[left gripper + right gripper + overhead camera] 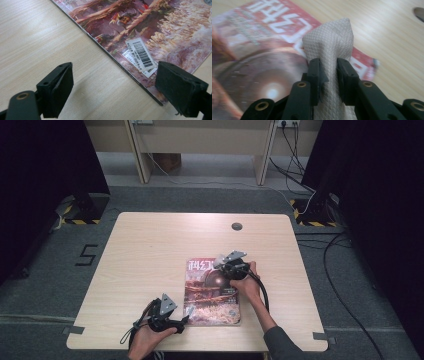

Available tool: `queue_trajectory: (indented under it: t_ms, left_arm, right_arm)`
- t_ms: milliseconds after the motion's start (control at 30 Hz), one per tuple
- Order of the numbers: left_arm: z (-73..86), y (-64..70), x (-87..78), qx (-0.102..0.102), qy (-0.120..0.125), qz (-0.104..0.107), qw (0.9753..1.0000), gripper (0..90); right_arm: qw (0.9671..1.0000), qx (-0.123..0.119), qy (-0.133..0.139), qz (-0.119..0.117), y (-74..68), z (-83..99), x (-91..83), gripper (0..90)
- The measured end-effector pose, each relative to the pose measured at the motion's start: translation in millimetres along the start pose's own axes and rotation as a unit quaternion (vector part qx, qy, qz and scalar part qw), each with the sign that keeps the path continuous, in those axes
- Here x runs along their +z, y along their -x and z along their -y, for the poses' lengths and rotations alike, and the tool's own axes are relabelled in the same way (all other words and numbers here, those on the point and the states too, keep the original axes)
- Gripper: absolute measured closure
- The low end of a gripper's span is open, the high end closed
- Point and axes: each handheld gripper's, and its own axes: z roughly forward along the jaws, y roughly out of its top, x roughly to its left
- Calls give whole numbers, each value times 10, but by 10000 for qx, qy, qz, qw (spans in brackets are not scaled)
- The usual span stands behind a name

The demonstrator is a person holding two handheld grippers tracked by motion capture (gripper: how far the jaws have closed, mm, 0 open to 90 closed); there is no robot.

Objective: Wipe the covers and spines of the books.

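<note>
1. A magazine point(212, 292) is lying flat on the table point(150, 250), a little toward the person's side of its middle, with its white title at the far end and its spine along the left edge.
2. The right gripper point(226, 268) is resting over the magazine's far right part, just below the title, with the person's hand point(248, 281) wrapped around it at the magazine's right edge.
3. In the right gripper view, the right gripper point(328, 72) is pinching a cloth point(329, 43), a pale, quilted fold standing up between the narrow jaws and rising above their tips.
4. The cloth is sitting over the magazine's point(249, 62) title corner, with the bare table point(387, 45) beyond that corner; whether it is touching the cover I cannot tell.
5. The left gripper point(164, 312) is sitting at the magazine's near left corner, just beside the spine, held by the other hand point(150, 337) at the table's near edge.
6. In the left gripper view, the left gripper point(113, 85) is standing wide apart and holding nothing: one jaw is over bare wood left of the spine, the other over the magazine's point(155, 27) near corner.
7. A barcode label point(141, 53) is lying on the cover near that corner, just beyond the jaw over the magazine.
</note>
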Motion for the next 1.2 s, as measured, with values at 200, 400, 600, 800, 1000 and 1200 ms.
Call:
queue_trajectory:
  t_ms: [200, 400, 600, 800, 1000, 1200]
  left_arm:
    - [5, -1, 1, -20, 23, 7, 10000, 141]
    - [4, -6, 5, -39, 22, 24, 10000, 141]
    - [3, -4, 2, -15, 13, 11, 10000, 141]
    - [4, -3, 2, -21, 17, 18, 10000, 141]
    - [5, 2, -2, 2, 12, -3, 10000, 143]
    - [4, 2, -1, -4, 10, -5, 10000, 142]
  right_arm:
    - [9999, -80, -19, -63, -65, -58, 41, 732]
    - [9998, 204, 35, 66, -16, -125, 143, 734]
    - [9999, 111, -63, -2, -171, -356, 313, 737]
    - [9997, -130, -130, -161, -452, -617, 491, 739]
    - [9986, -378, -81, -352, -687, -668, 508, 741]
    - [9964, -595, -28, -595, -805, -587, 407, 741]
